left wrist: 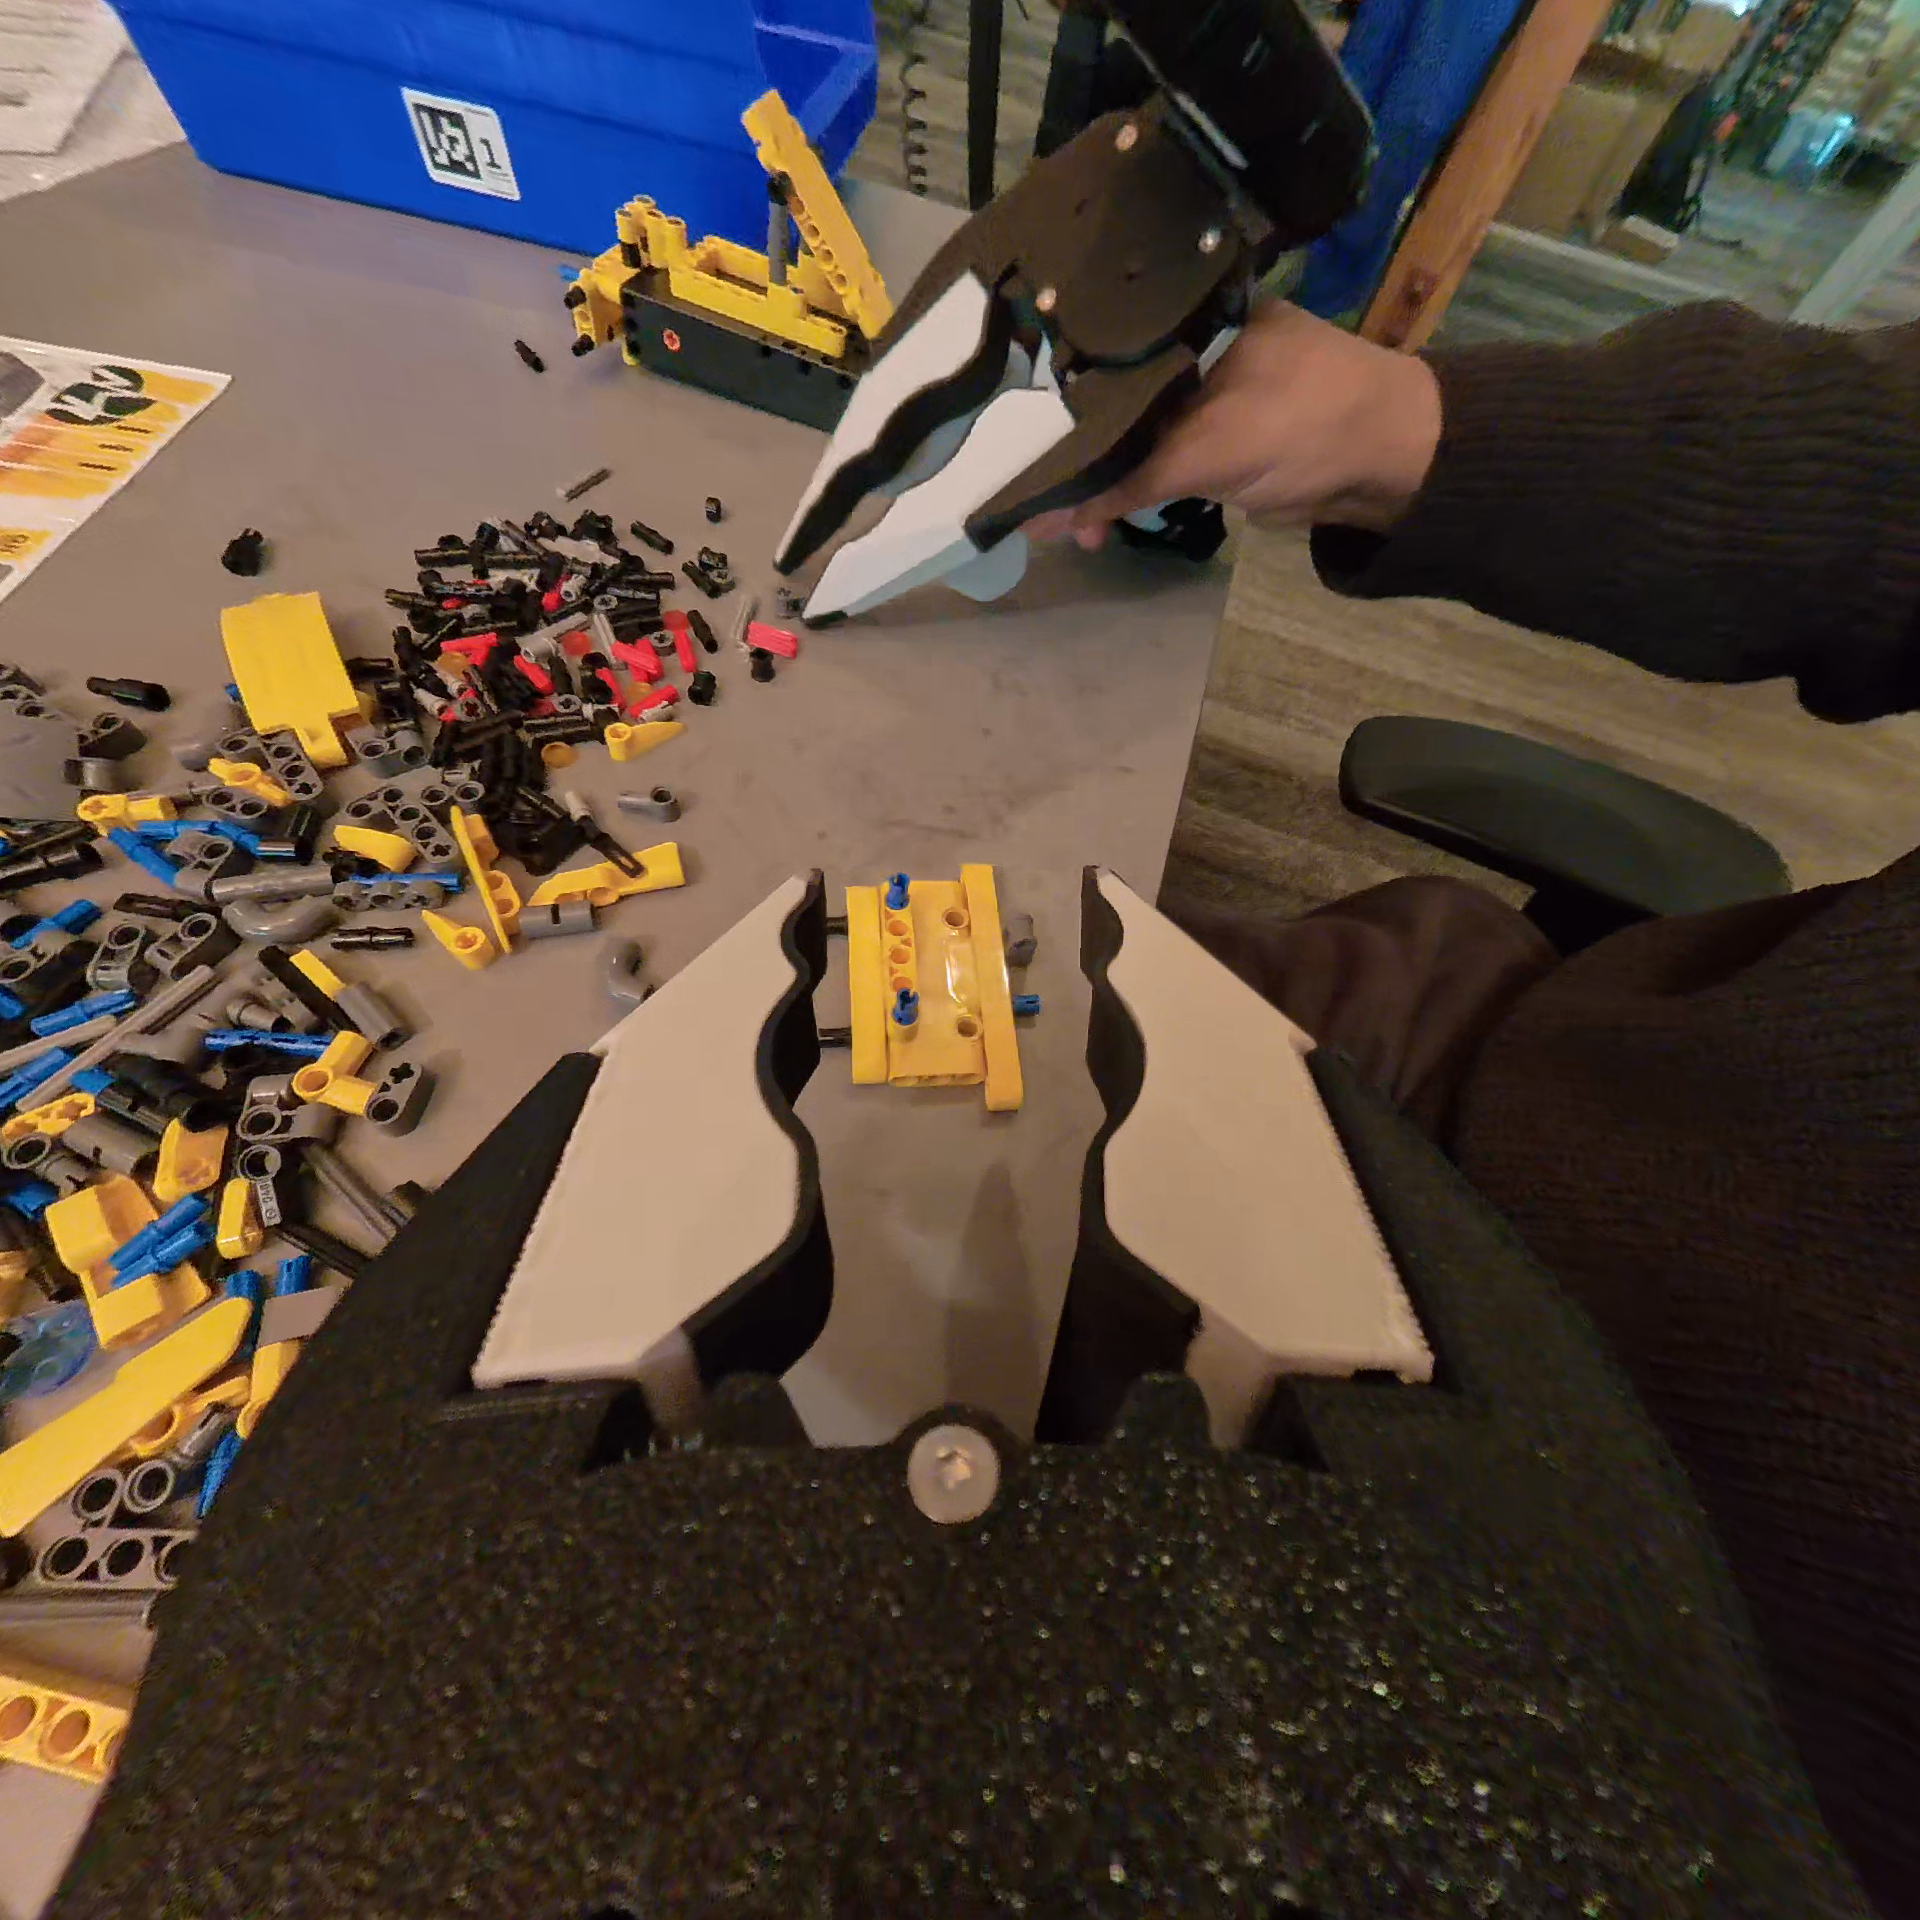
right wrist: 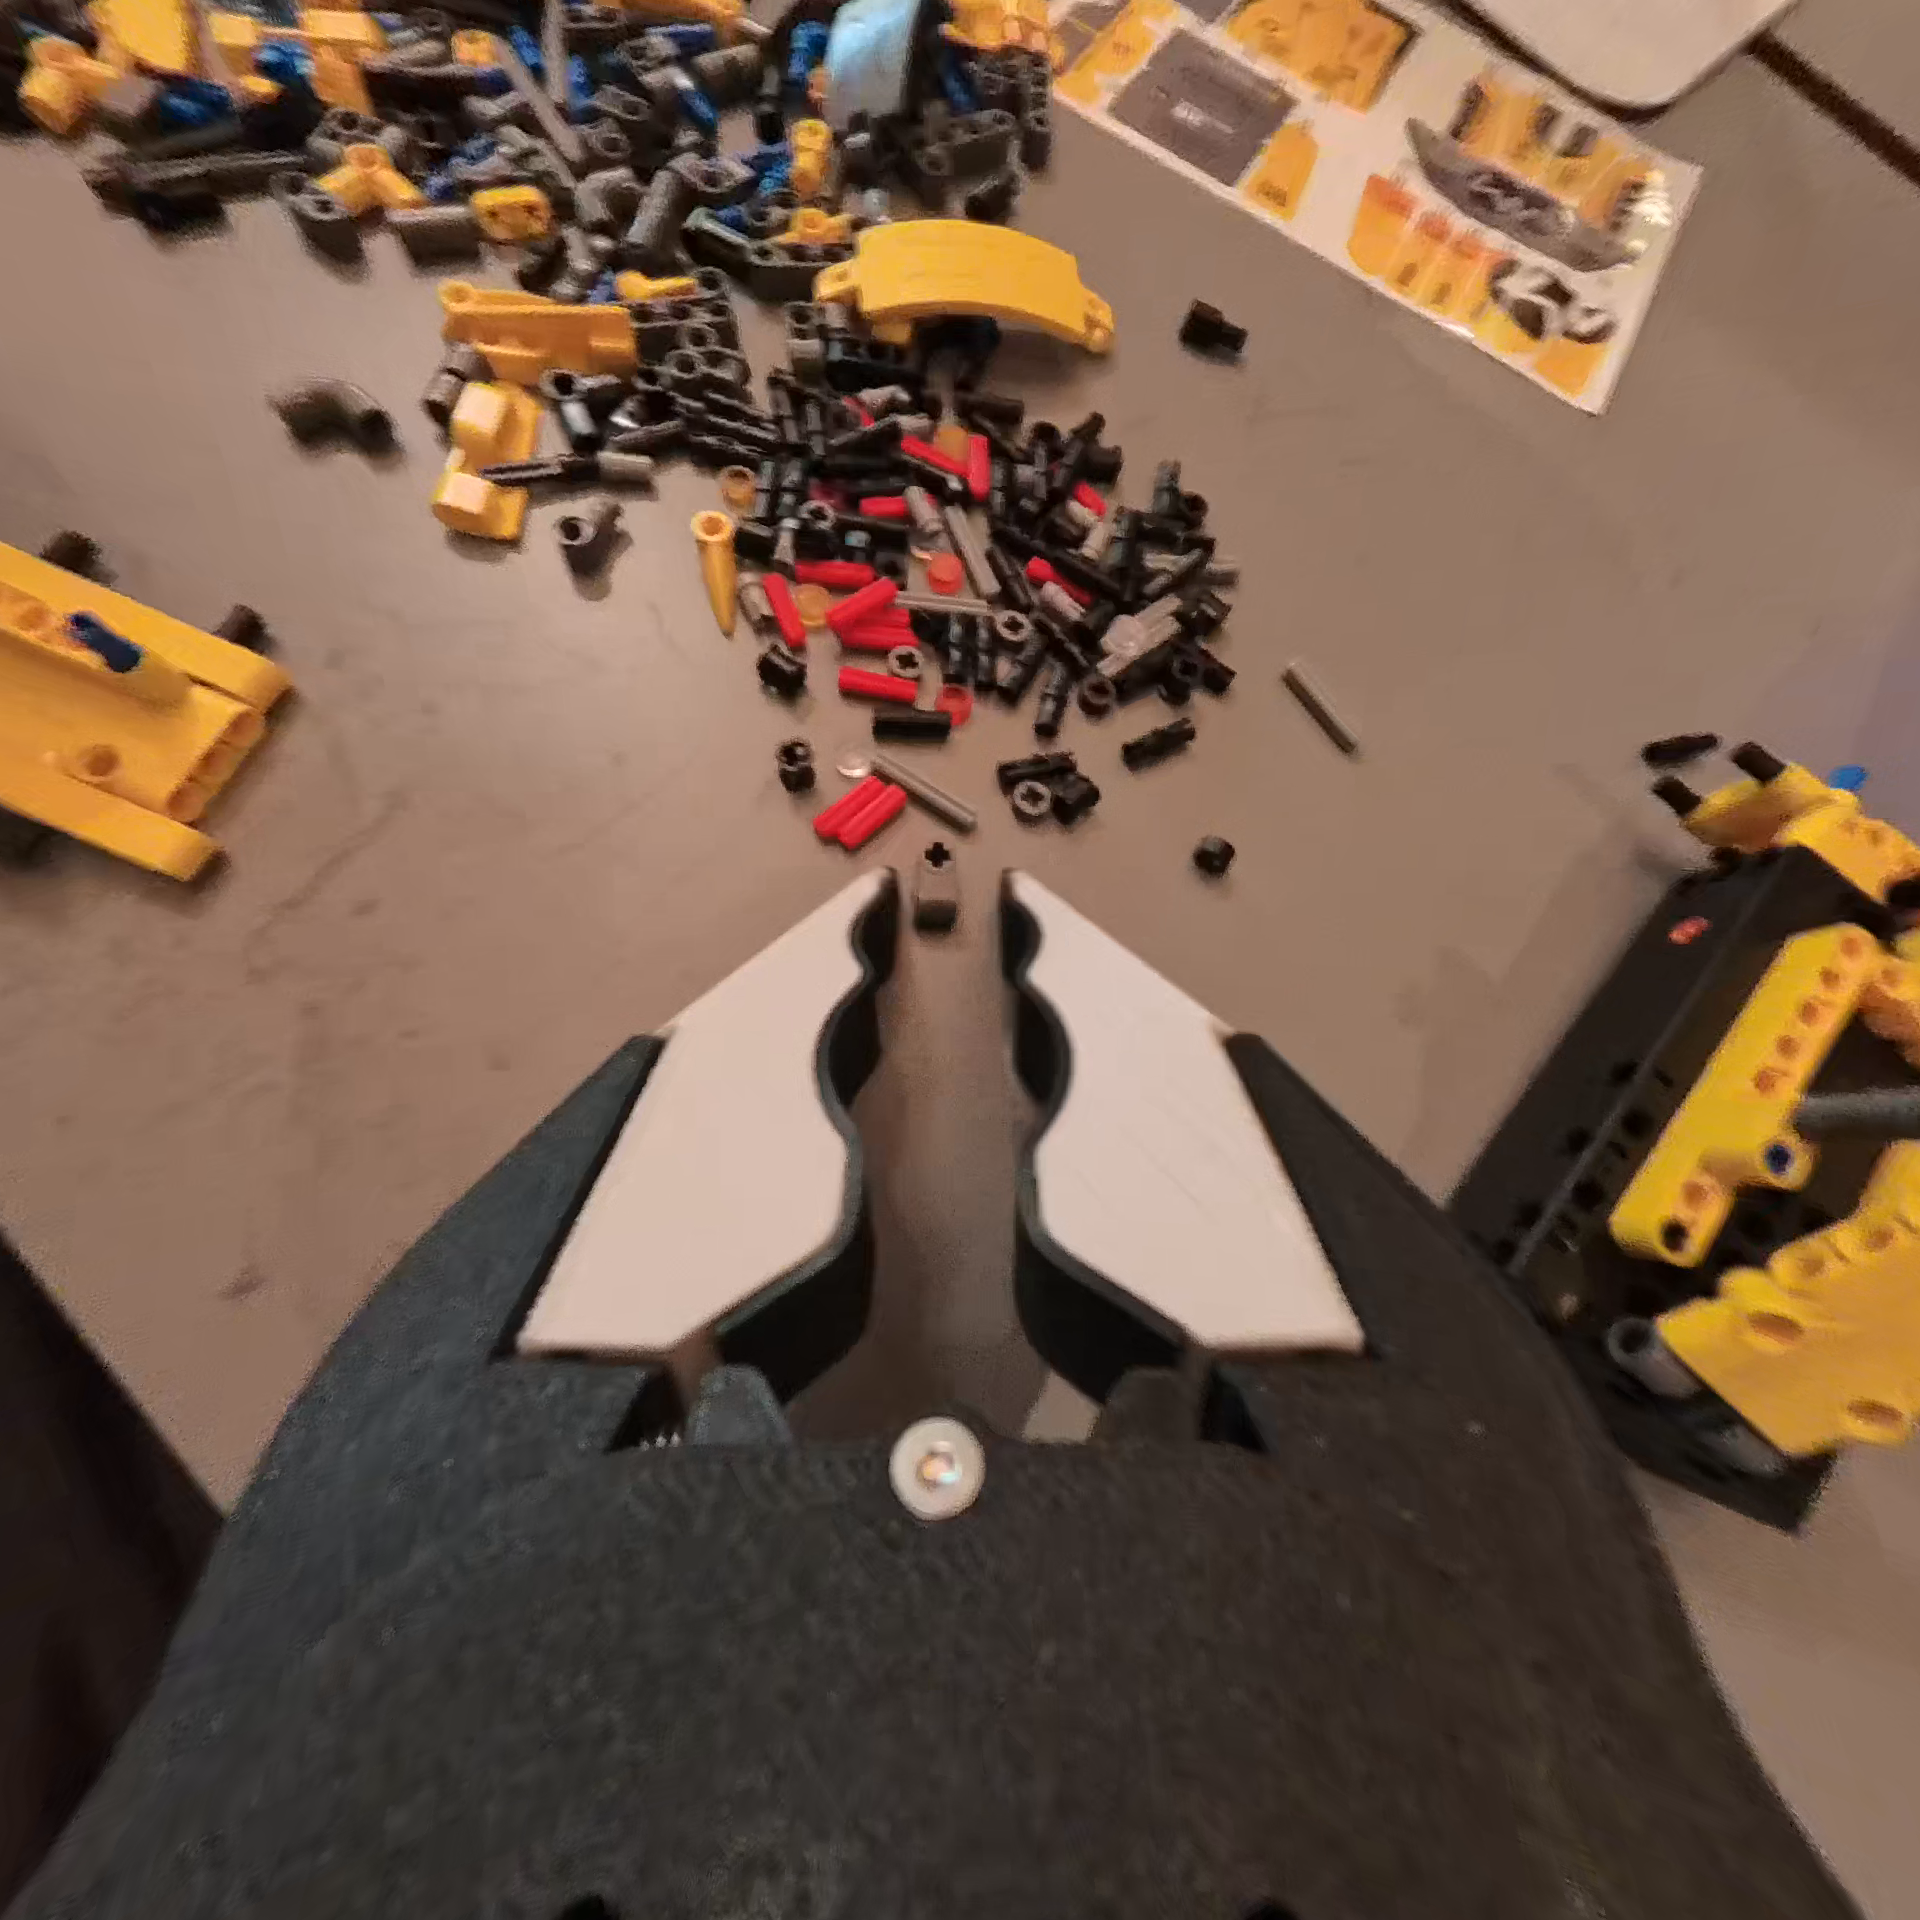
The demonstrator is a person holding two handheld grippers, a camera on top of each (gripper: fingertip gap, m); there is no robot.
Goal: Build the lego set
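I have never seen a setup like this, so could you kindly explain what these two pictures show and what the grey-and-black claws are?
The claws are two-finger grippers, each held in a person's hand with a camera looking along its fingers. In the left wrist view, the left gripper is open around a small yellow assembly lying on the grey table; the right gripper shows farther off. In the right wrist view, the right gripper is open, empty, with a small dark connector between its tips. A pile of loose building pieces, a sticker sheet and a yellow-and-black partly built model lie around.
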